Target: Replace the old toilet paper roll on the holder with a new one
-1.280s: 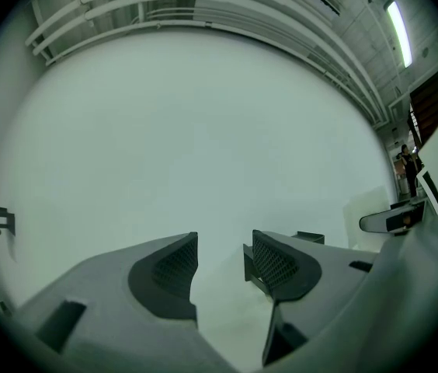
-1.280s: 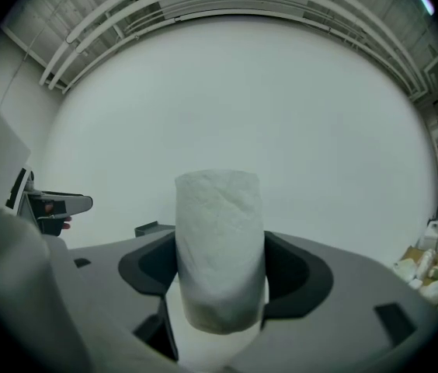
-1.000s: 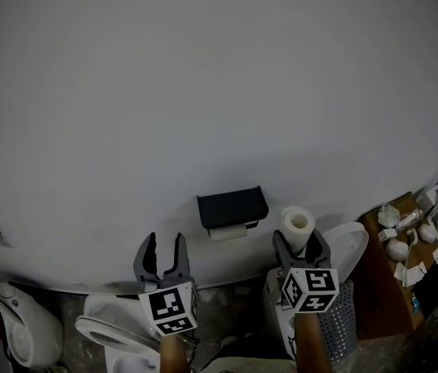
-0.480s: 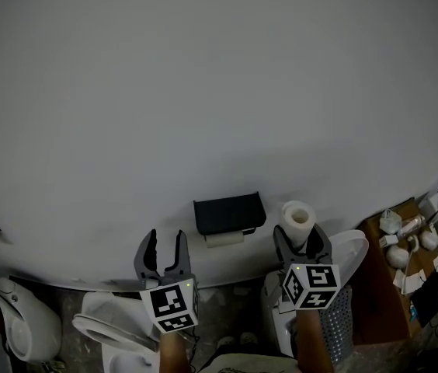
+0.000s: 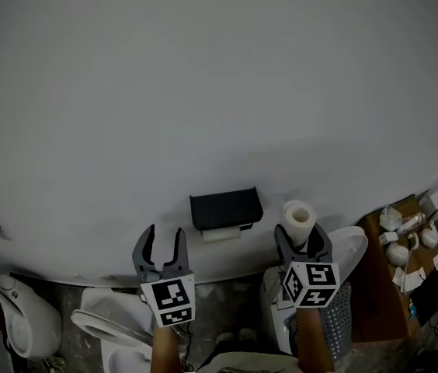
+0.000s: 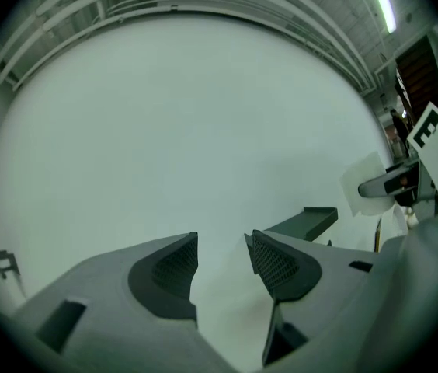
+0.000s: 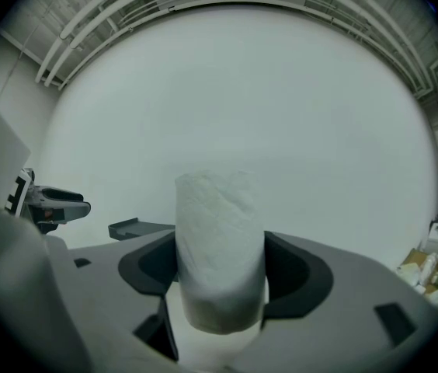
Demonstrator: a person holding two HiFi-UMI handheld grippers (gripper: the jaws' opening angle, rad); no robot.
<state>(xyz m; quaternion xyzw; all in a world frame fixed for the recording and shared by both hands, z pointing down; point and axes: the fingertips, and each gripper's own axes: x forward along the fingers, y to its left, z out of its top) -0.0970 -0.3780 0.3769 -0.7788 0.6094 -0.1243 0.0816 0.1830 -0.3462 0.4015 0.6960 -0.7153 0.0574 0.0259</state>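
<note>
Left gripper (image 5: pixel 165 235) rolled more upright than a second ago, jaws apart, empty, right gripper (image 5: pixel 300 245) clamped on upright new roll (image 5: pixel 298 221), beside black wall holder (image 5: pixel 226 207), old roll (image 5: pixel 220 235) under it

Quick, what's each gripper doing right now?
Left gripper: open, empty.
Right gripper: shut on the new roll.
</note>
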